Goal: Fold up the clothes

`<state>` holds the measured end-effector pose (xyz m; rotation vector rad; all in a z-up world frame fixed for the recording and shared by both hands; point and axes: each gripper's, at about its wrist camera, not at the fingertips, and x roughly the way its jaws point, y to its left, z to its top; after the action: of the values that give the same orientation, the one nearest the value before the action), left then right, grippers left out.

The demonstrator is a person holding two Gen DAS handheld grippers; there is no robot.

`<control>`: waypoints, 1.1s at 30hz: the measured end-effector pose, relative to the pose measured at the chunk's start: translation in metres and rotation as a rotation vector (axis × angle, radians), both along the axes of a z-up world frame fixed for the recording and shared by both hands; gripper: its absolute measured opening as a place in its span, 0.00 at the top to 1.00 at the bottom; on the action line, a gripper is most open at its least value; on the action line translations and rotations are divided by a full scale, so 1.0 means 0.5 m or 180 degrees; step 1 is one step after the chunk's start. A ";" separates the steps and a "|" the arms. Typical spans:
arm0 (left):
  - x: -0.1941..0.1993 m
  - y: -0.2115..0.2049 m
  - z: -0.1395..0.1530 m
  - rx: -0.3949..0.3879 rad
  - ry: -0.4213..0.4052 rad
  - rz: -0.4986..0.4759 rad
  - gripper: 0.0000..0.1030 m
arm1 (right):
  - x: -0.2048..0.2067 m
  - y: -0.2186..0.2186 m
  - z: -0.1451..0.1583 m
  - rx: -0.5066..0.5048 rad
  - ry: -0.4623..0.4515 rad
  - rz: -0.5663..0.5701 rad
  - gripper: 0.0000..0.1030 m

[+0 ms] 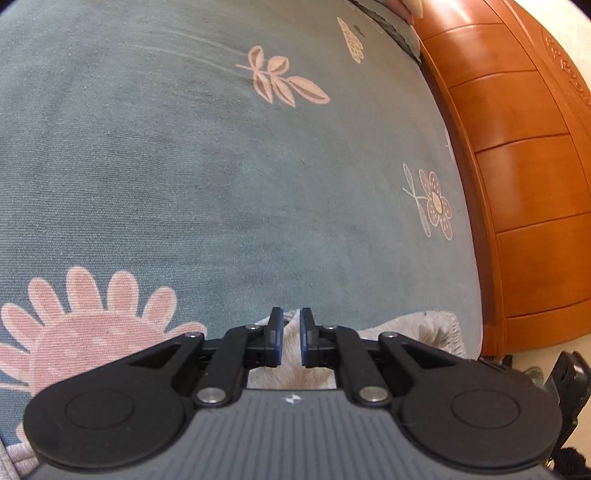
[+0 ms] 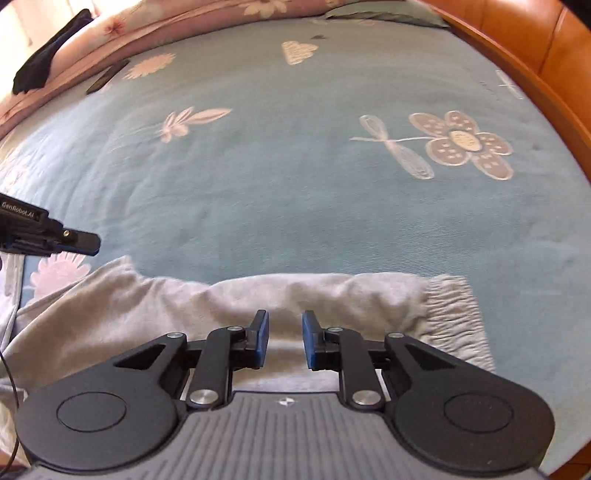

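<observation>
Blue-green bedspread (image 2: 295, 206) with pink and white flower prints covers the bed and fills most of both views. Orange-brown wooden bed frame (image 1: 524, 184) runs along its right edge.

Grey fleece garment (image 2: 184, 310) lies on the bedspread at the near edge, as a long rumpled band; its ribbed cuff (image 2: 452, 317) is at the right end, close to the bed frame.

Right wrist view only: full length of the garment, a pink floral quilt (image 2: 155, 26) bunched along the far edge of the bedspread, a black cloth item (image 2: 44, 62) on that quilt, and a dark flat object (image 2: 107, 77) just below the quilt on the bedspread; what it is cannot be told. Left gripper's finger enters from the left edge, above the garment's left end.

Left wrist view only: panelled side of the bed frame, and a small patch of the garment showing behind the fingers.

Left gripper (image 1: 291, 338): jaws nearly together, narrow slit between the blue pads; garment lies directly behind them, but whether fabric is pinched cannot be told.

Right gripper (image 2: 285, 339): jaws part-way apart, clear gap between the pads, nothing in it. It sits over the garment's middle; no contact visible.
</observation>
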<state>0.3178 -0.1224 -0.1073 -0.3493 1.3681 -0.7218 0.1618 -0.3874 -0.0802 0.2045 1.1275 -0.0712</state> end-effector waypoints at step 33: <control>0.071 -0.019 -0.119 -0.0724 0.0849 -0.0317 0.48 | 0.071 0.167 -0.041 0.0266 0.0463 0.0880 0.64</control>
<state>0.3533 -0.1321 -0.1668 -0.5769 1.5662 -0.9425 0.1973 -0.3037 -0.1009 0.1174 1.2954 0.2100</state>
